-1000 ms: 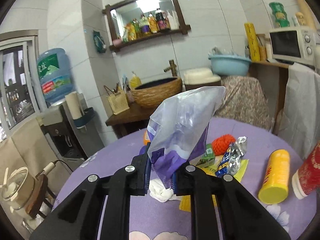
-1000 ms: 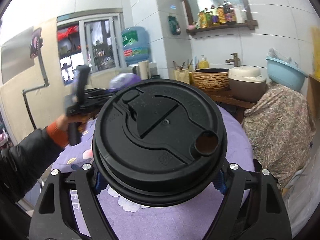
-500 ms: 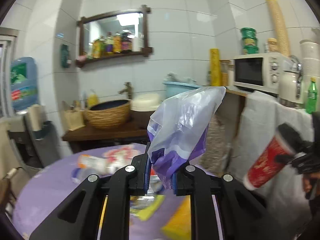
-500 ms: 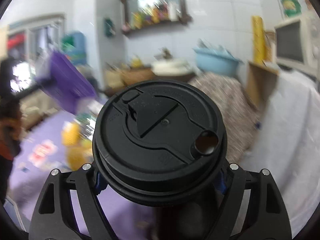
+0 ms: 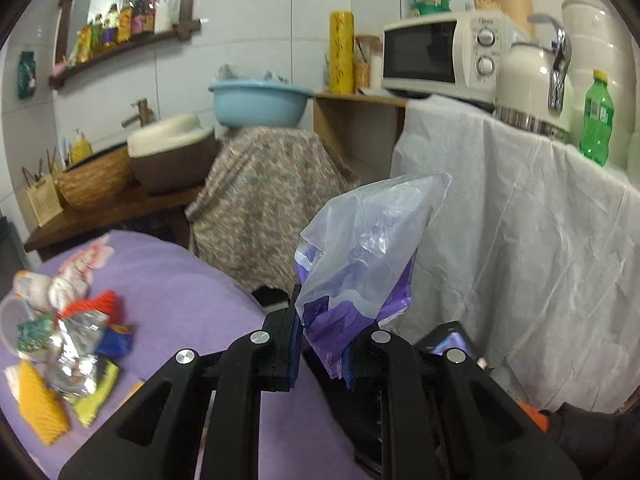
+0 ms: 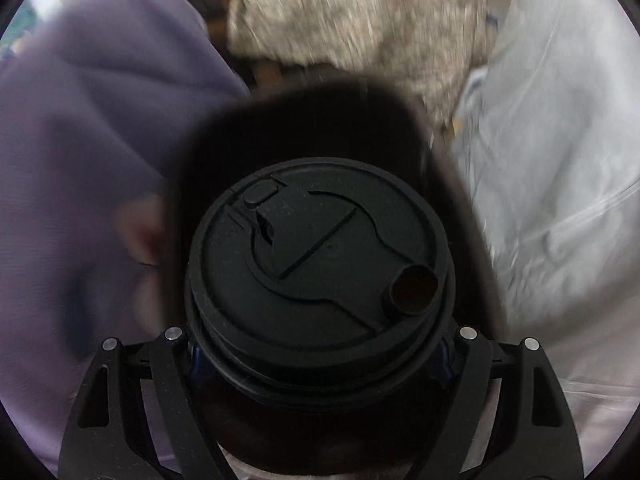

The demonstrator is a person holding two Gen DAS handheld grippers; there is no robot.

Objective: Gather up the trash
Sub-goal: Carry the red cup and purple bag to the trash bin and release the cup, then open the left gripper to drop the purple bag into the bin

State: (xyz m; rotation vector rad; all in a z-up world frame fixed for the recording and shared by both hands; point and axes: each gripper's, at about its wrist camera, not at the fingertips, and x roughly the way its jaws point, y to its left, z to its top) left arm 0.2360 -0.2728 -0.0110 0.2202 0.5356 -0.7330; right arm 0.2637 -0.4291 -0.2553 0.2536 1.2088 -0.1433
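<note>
Cup over the dark bin mouth, bag waiting beside it

Nearest me, my right gripper has its fingers spread wide around a cup with a black lid, lid facing the camera, its long axis running straight down toward a dark opening just below, which I judge to be the bin. My left gripper has its fingers narrowed on a purple plastic bag, standing up past the edge of the purple tabletop. Farther left, wrappers lie on the tabletop.
</note>
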